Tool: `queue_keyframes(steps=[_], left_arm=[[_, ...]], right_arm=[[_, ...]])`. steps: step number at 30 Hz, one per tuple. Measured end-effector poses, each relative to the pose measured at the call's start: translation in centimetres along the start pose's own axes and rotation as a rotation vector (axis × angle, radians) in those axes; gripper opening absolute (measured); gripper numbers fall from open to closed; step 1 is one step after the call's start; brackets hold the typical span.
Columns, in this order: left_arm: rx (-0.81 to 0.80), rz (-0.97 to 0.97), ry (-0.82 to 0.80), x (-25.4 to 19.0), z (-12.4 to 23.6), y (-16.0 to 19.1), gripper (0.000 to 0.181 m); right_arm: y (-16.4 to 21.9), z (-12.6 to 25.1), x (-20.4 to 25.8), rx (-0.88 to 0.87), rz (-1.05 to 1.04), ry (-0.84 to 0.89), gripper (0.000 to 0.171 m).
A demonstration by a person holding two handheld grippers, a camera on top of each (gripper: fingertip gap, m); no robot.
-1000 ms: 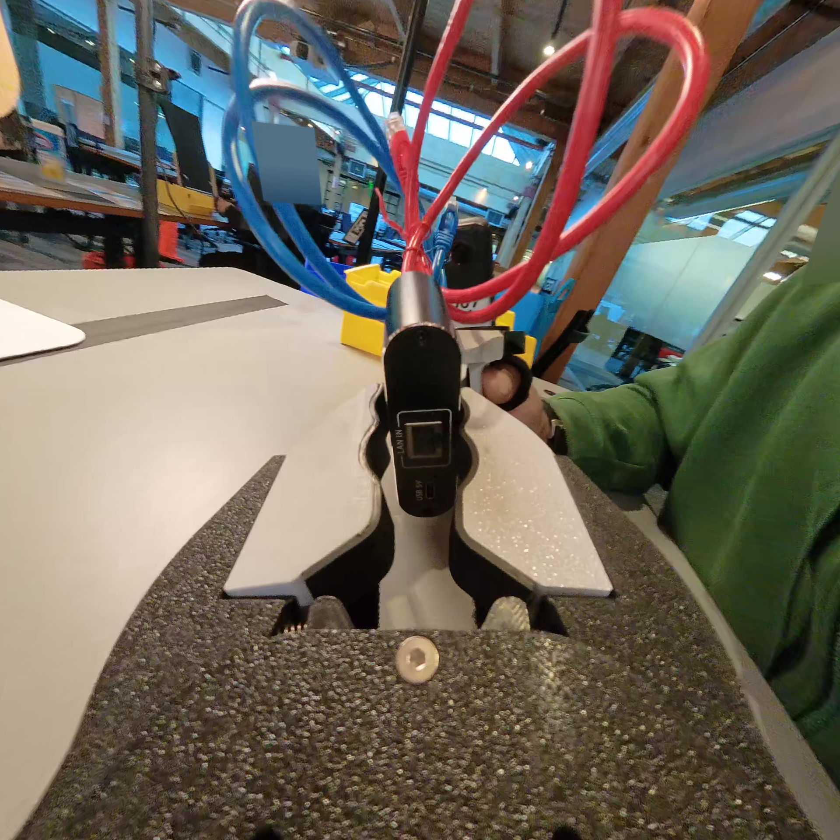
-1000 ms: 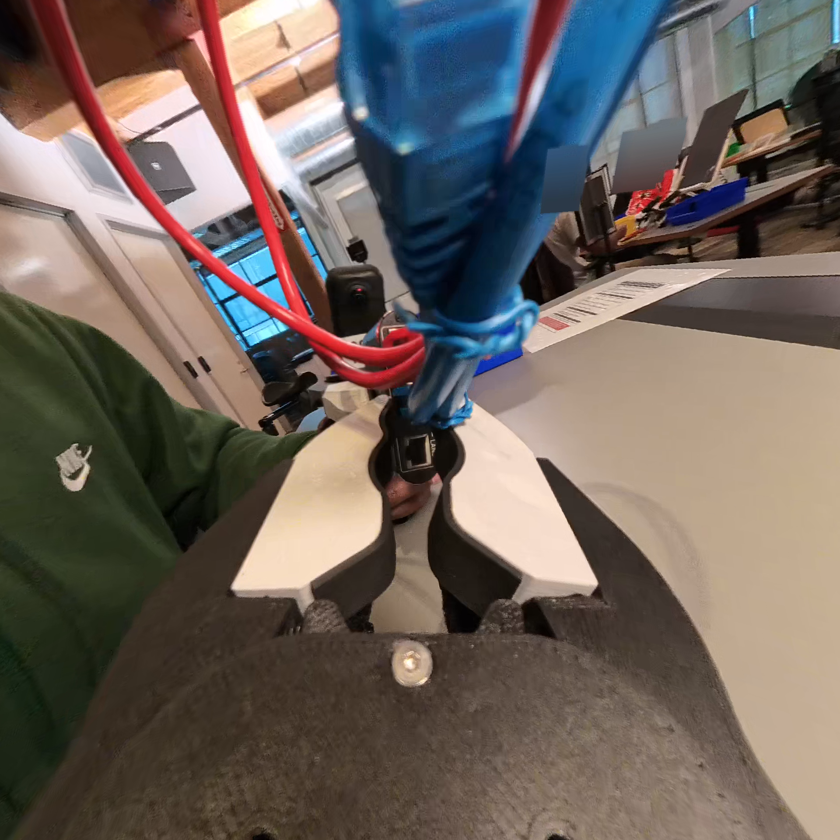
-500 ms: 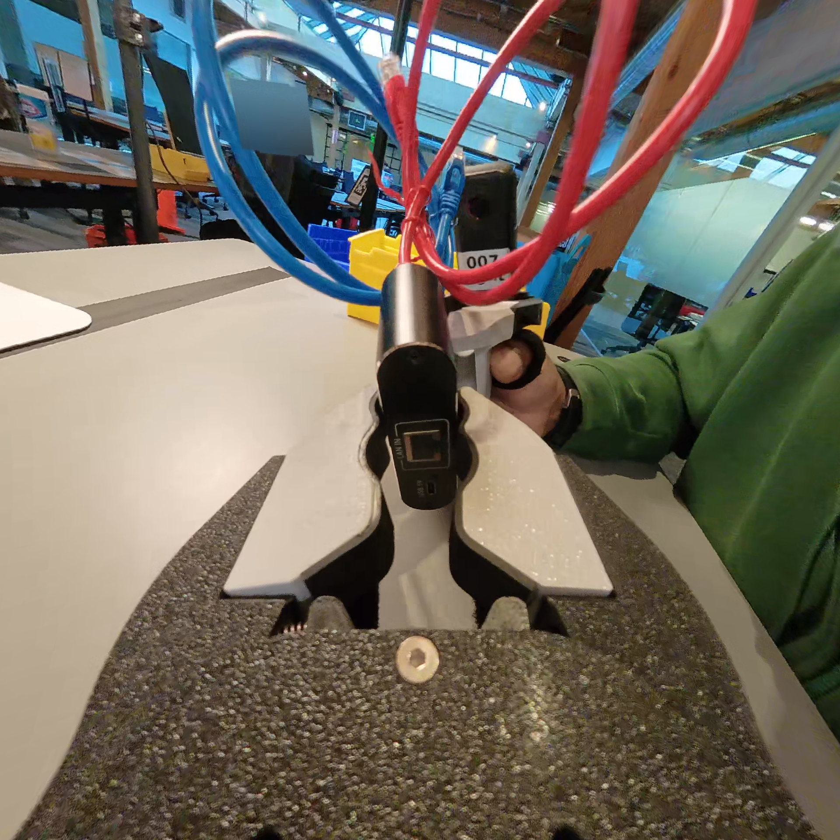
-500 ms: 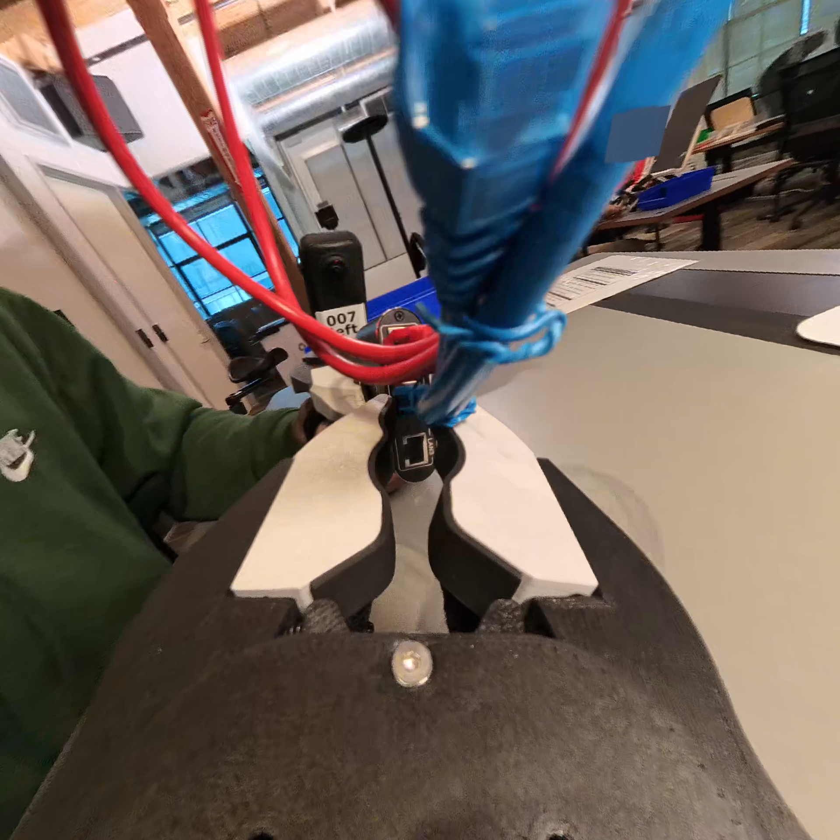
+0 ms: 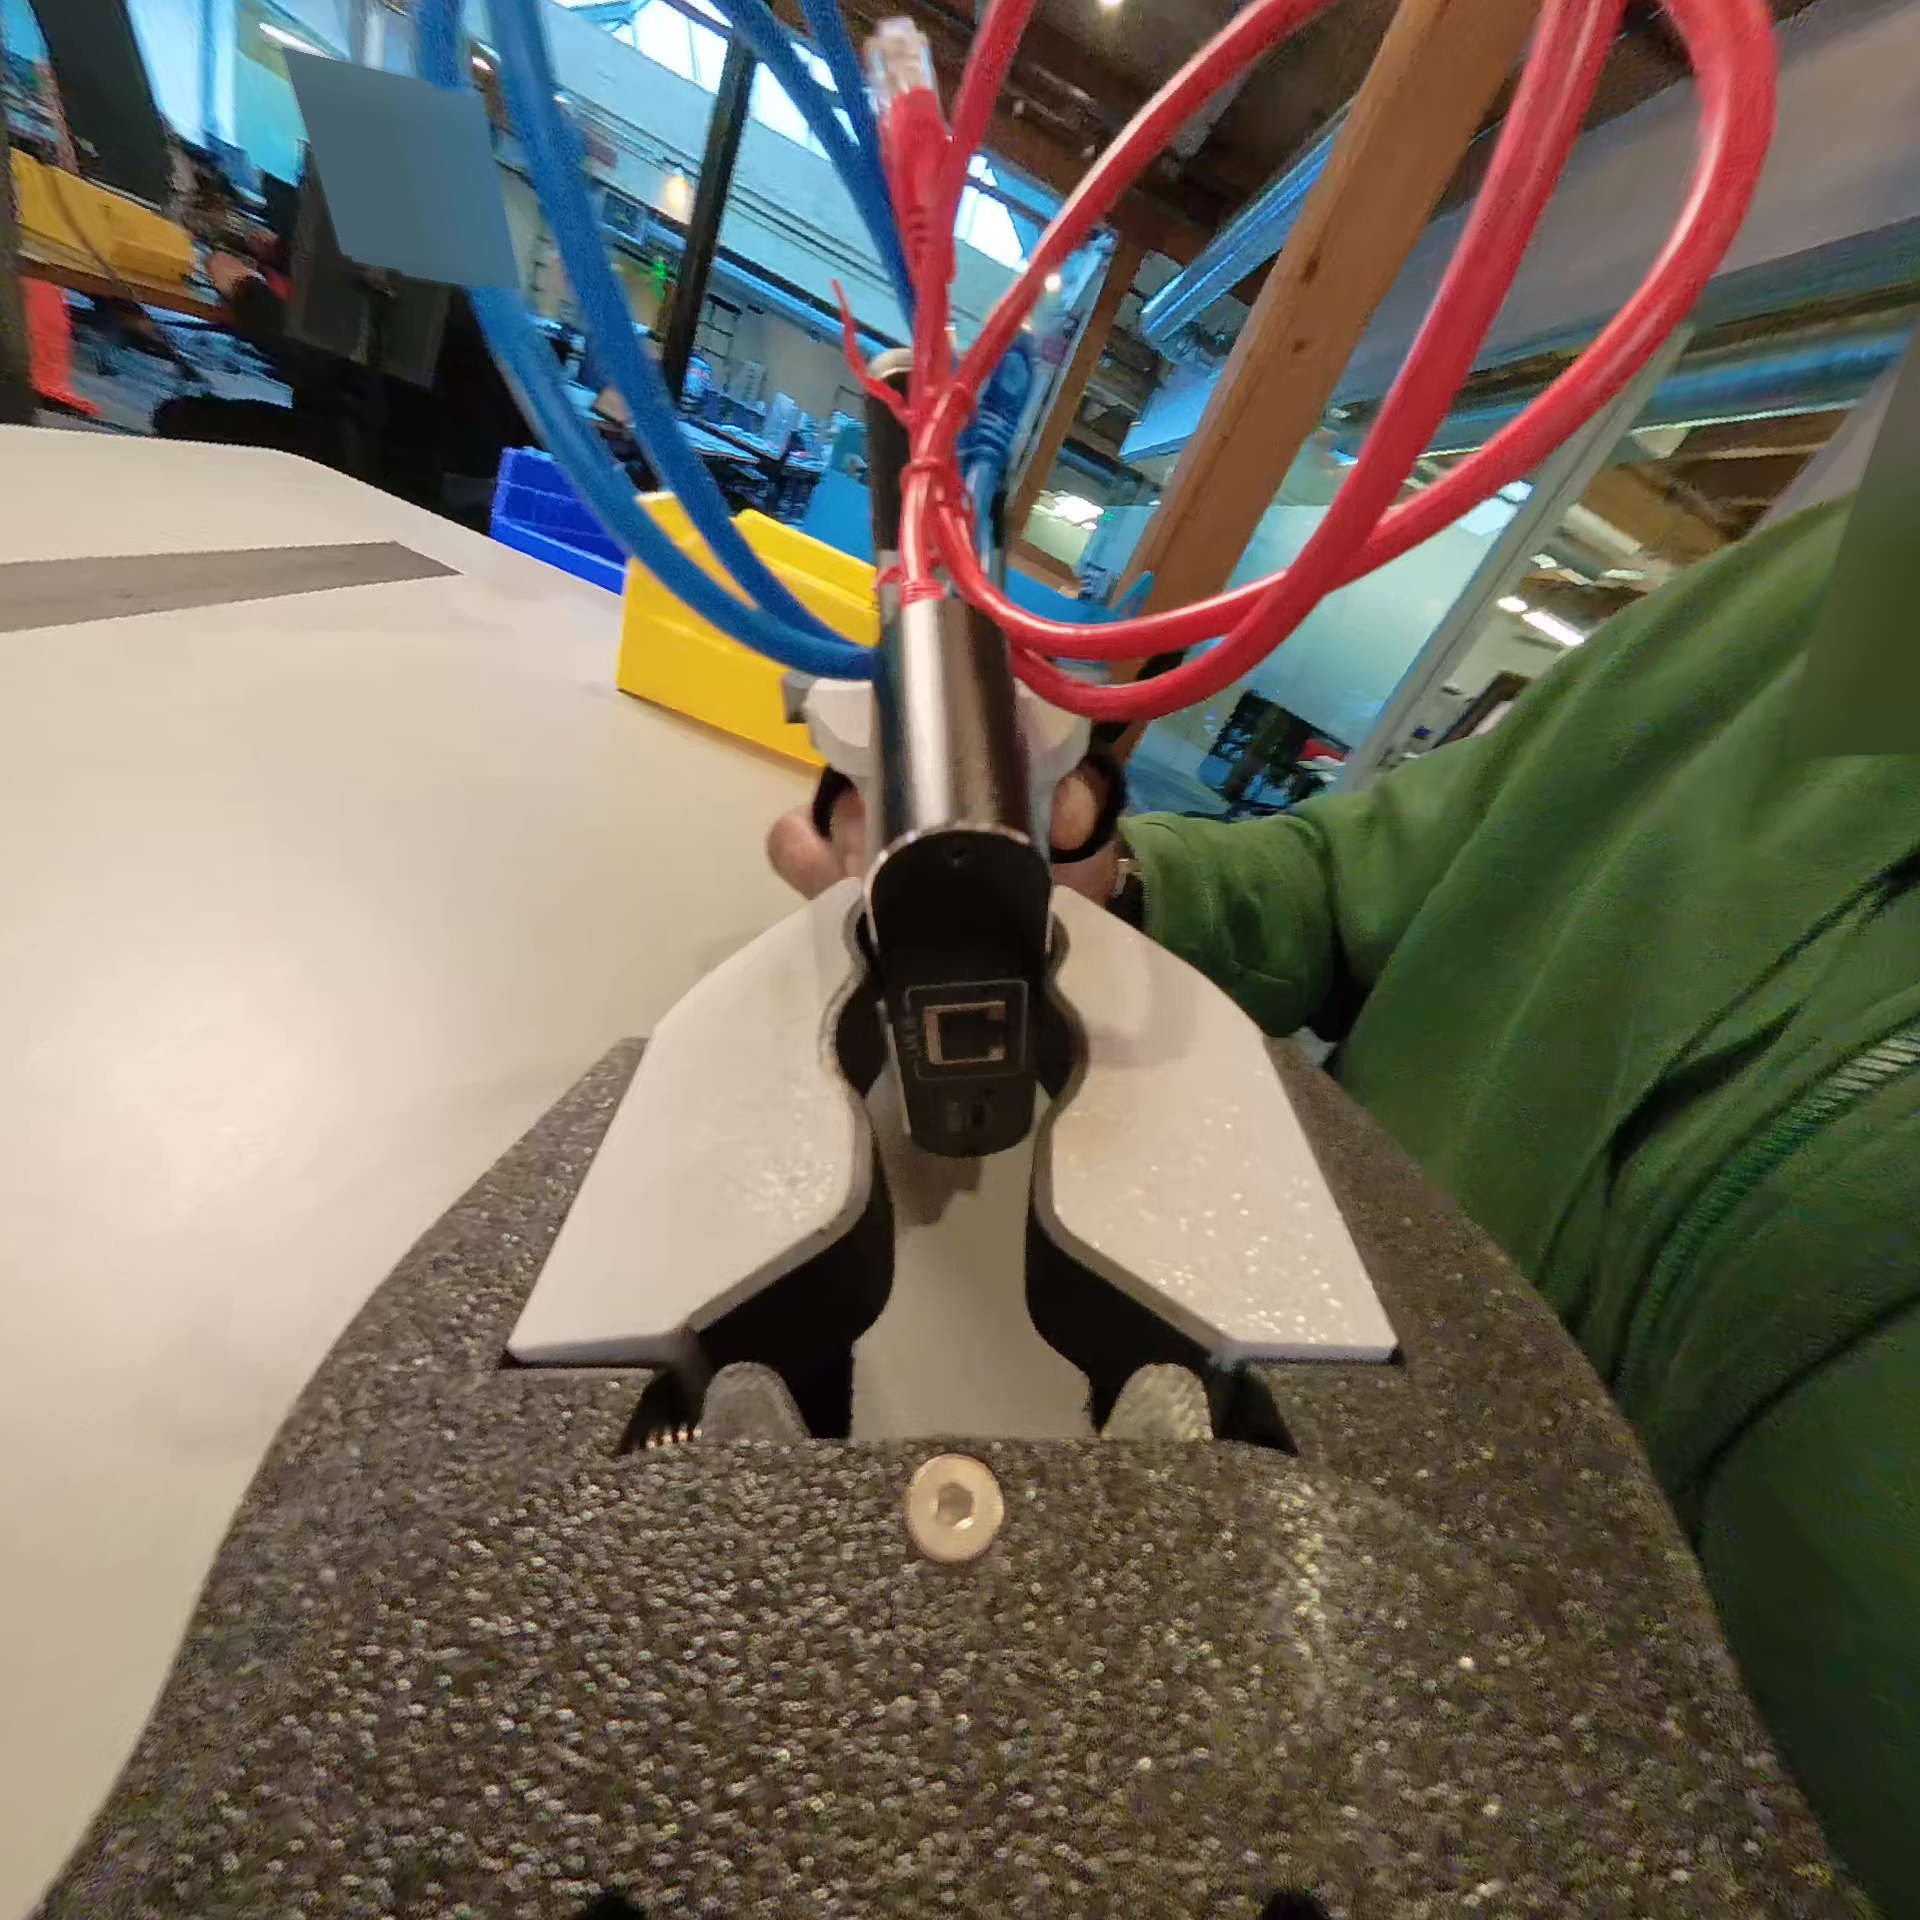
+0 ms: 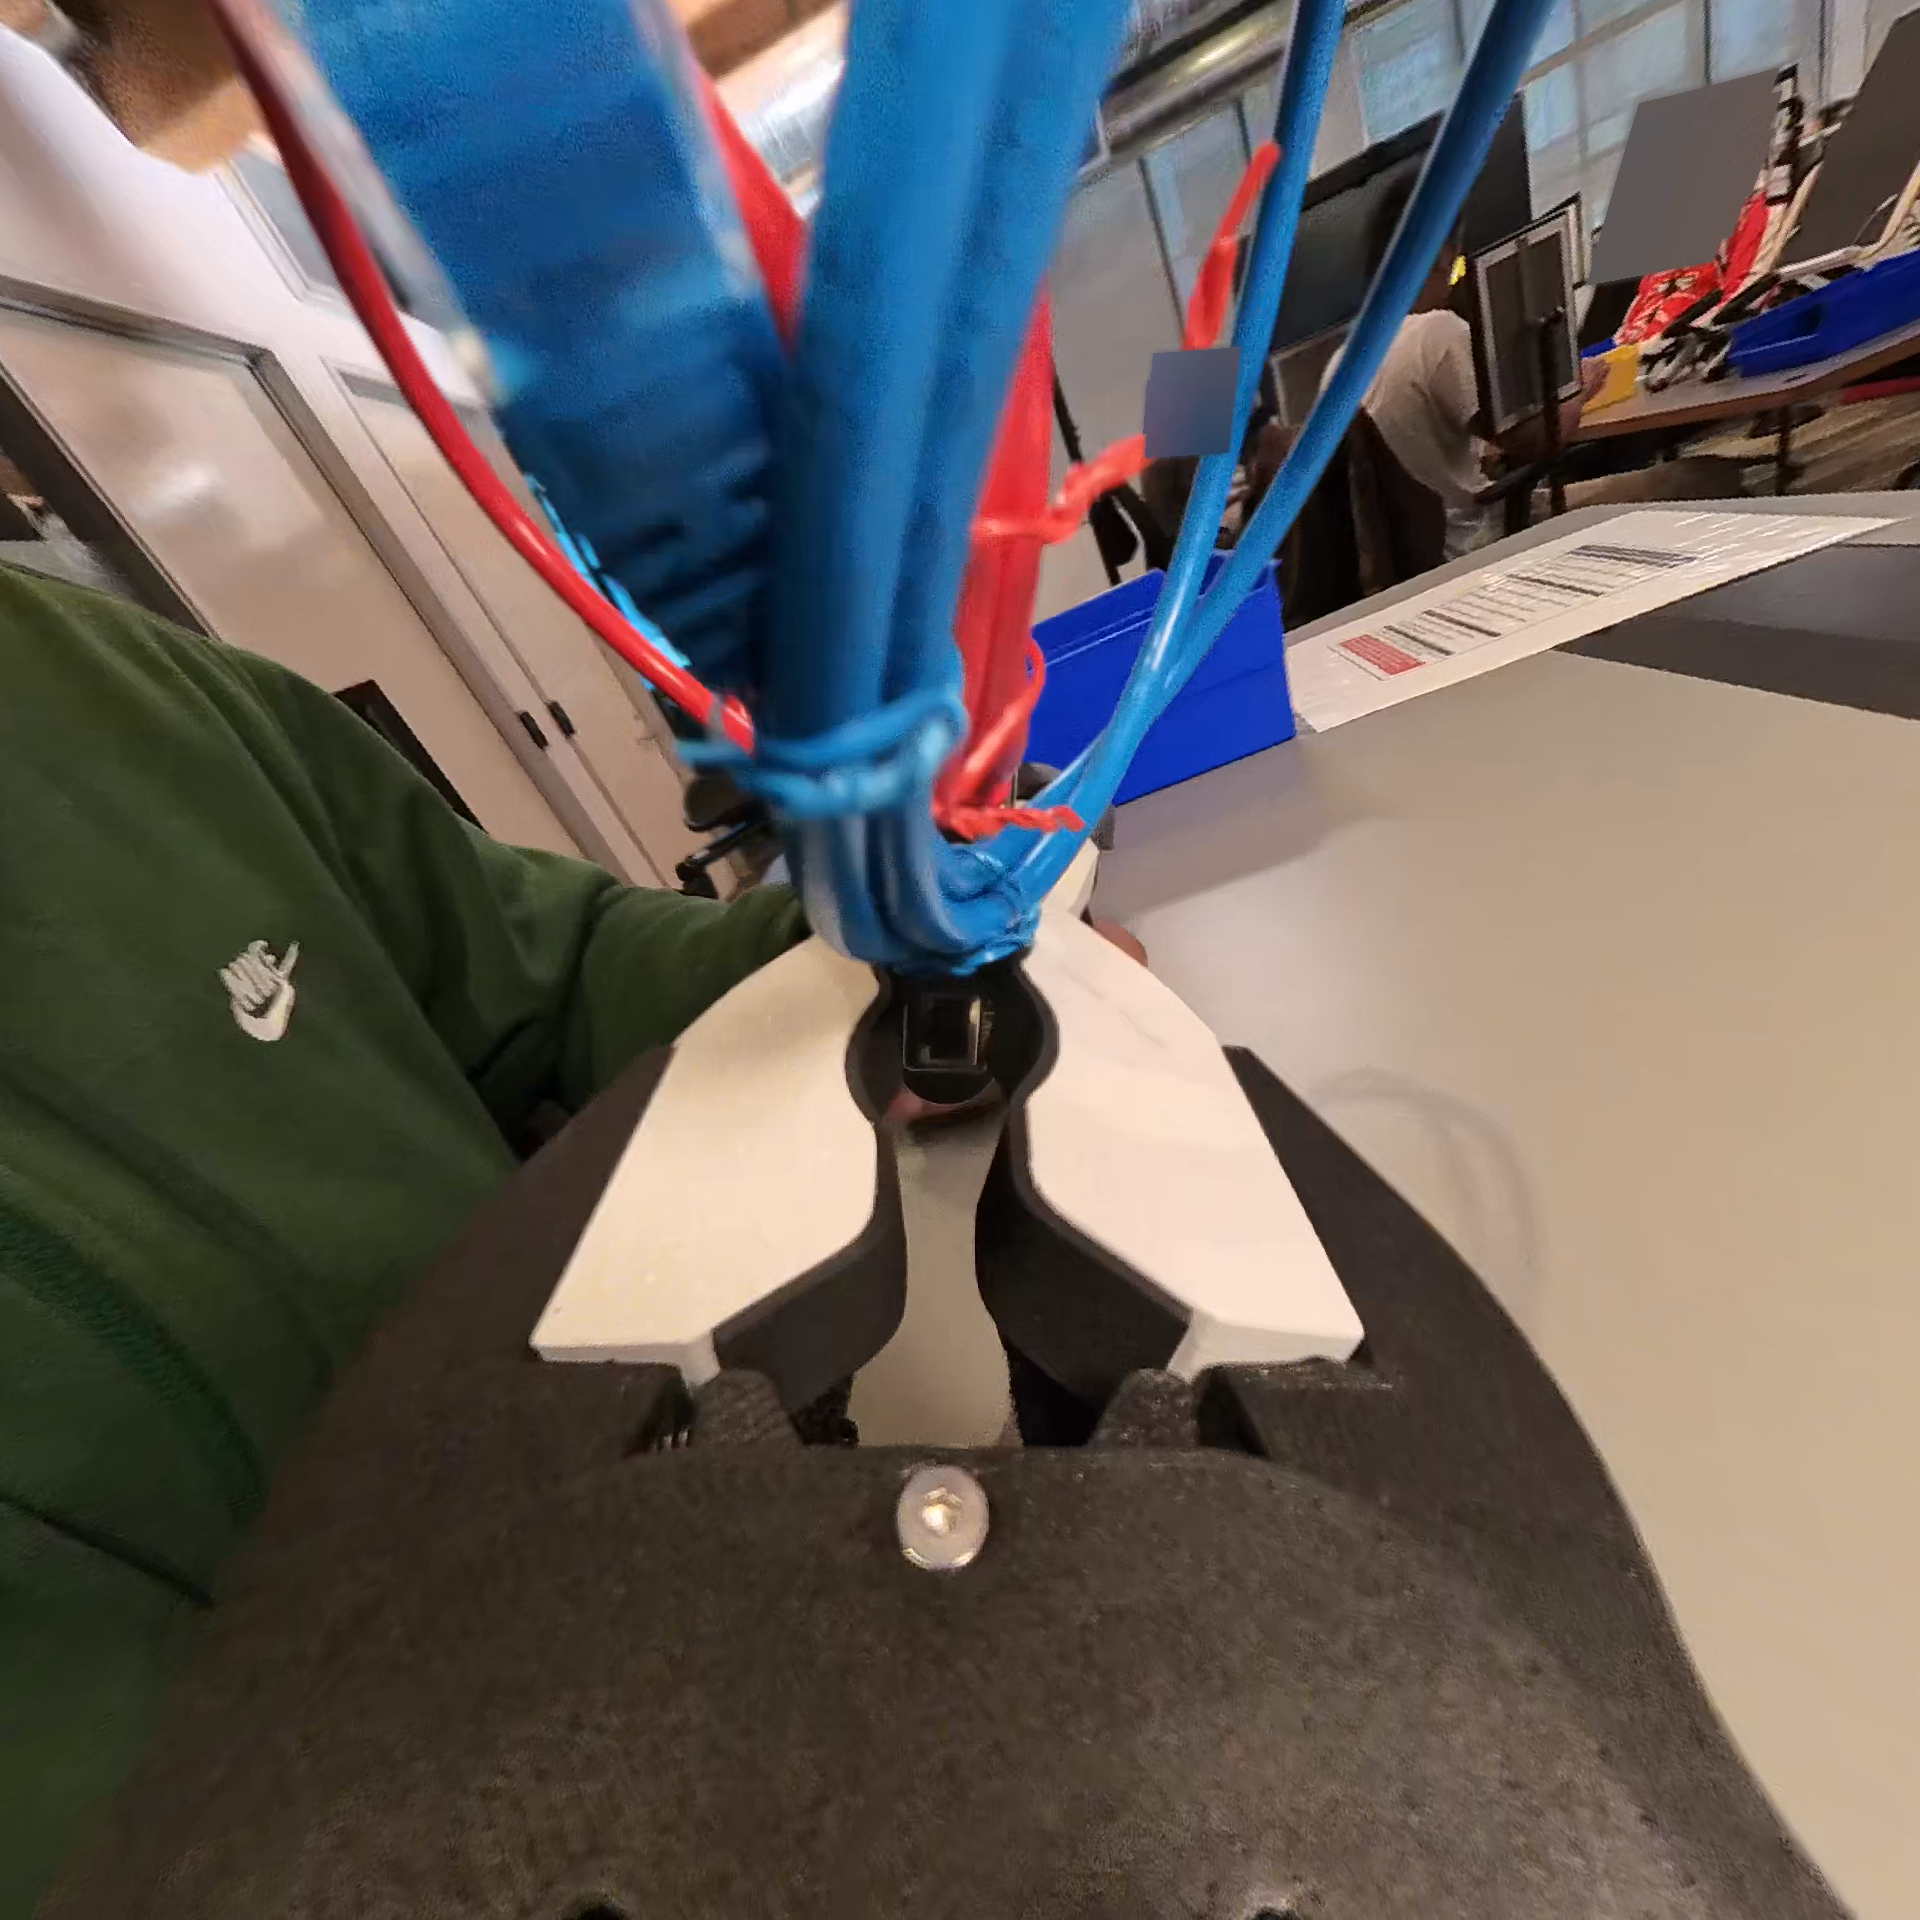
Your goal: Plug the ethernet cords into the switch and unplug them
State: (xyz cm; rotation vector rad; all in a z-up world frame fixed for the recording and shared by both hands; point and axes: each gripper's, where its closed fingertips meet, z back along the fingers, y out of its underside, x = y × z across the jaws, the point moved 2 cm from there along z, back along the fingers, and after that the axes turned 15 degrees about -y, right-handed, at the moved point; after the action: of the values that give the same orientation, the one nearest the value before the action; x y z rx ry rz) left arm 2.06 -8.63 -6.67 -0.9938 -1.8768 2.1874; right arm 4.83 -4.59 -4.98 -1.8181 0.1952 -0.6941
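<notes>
1. Counter [image 5: 312, 935] runs from 9 to 12 o'clock, with a yellow bin [image 5: 727, 665] at 11.
2. Red cord [image 5: 1351, 582] and blue cord [image 5: 582, 343] loop overhead, tied in bundles and unplugged.
3. Switch [image 5: 961, 997] sits dead centre; left gripper [image 5: 961, 1049] and right gripper [image 6: 951, 1049] clamp opposite ends, fingers narrow.
4. Risk, as we see it: neither gripper is free for a plug, and the loops may snag.
</notes>
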Motion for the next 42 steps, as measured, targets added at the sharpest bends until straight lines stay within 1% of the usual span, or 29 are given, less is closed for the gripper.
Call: queue_keyframes(steps=[1, 2, 3, 4, 6, 9, 11, 14, 19, 21, 22, 24, 28, 33, 36, 39, 42], left_arm=[[-0.003, 0.017, 0.001, 0.1, 0.0, -0.1, 0.028], [-0.015, 0.029, -0.02, 0.3, 0.0, -0.3, 0.033], [-0.035, 0.047, -0.038, 0.6, 0.1, -0.5, 0.045], [-0.042, 0.069, -0.039, 0.7, 0.1, -0.7, 0.046], [-0.018, 0.103, -0.042, 1.0, -0.1, -0.4, 0.043], [-0.007, 0.097, -0.095, 1.3, -0.5, 0.0, 0.042], [0.002, 0.102, -0.12, 1.6, -0.6, 0.1, 0.032], [-0.011, 0.156, -0.112, 1.7, -0.6, 0.0, 0.027], [-0.031, 0.292, -0.103, 2.3, -0.5, -0.2, 0.026], [-0.059, 0.339, -0.091, 2.3, -0.3, -0.5, 0.027], [-0.083, 0.37, -0.074, 2.3, -0.2, -0.8, 0.027], [-0.11, 0.419, -0.052, 2.3, -0.1, -1.0, 0.027], [-0.093, 0.395, -0.088, 2.4, -0.3, -0.7, 0.027], [-0.063, 0.353, -0.115, 2.2, -0.7, -0.3, 0.027], [-0.043, 0.304, -0.147, 2.2, -0.9, 0.0, 0.027], [-0.028, 0.245, -0.184, 2.2, -1.0, 0.2, 0.027], [-0.032, 0.24, -0.185, 2.2, -0.9, 0.2, 0.027]], right_arm=[[0.1, 0.0, -0.1, -0.011, -0.013, -0.009, 0.013], [0.2, 0.1, -0.2, -0.017, -0.025, -0.009, 0.013], [0.3, 0.2, -0.5, -0.018, -0.041, -0.006, 0.012], [0.4, 0.4, -0.7, -0.024, -0.049, 0.004, 0.011], [0.4, 0.5, -0.9, -0.039, -0.062, 0.015, 0.011], [0.4, 0.4, -1.0, -0.051, -0.073, 0.025, 0.011], [0.2, 0.5, -1.1, -0.074, -0.087, 0.028, 0.012], [0.2, 0.6, -1.5, -0.098, -0.111, 0.05, 0.013], [0.3, 0.8, -2.3, -0.089, -0.122, 0.103, 0.016], [0.3, 1.0, -2.6, -0.087, -0.124, 0.133, 0.022], [0.4, 1.1, -2.9, -0.079, -0.132, 0.158, 0.021], [0.6, 1.5, -3.4, -0.066, -0.125, 0.189, 0.024], [-0.1, 1.6, -3.0, -0.116, -0.122, 0.147, 0.029], [0.0, 1.4, -2.7, -0.081, -0.108, 0.146, 0.03], [0.2, 1.4, -2.9, -0.047, -0.085, 0.181, 0.03], [0.3, 1.4, -3.1, -0.043, -0.081, 0.206, 0.031], [0.4, 1.3, -3.1, -0.051, -0.096, 0.199, 0.031]])
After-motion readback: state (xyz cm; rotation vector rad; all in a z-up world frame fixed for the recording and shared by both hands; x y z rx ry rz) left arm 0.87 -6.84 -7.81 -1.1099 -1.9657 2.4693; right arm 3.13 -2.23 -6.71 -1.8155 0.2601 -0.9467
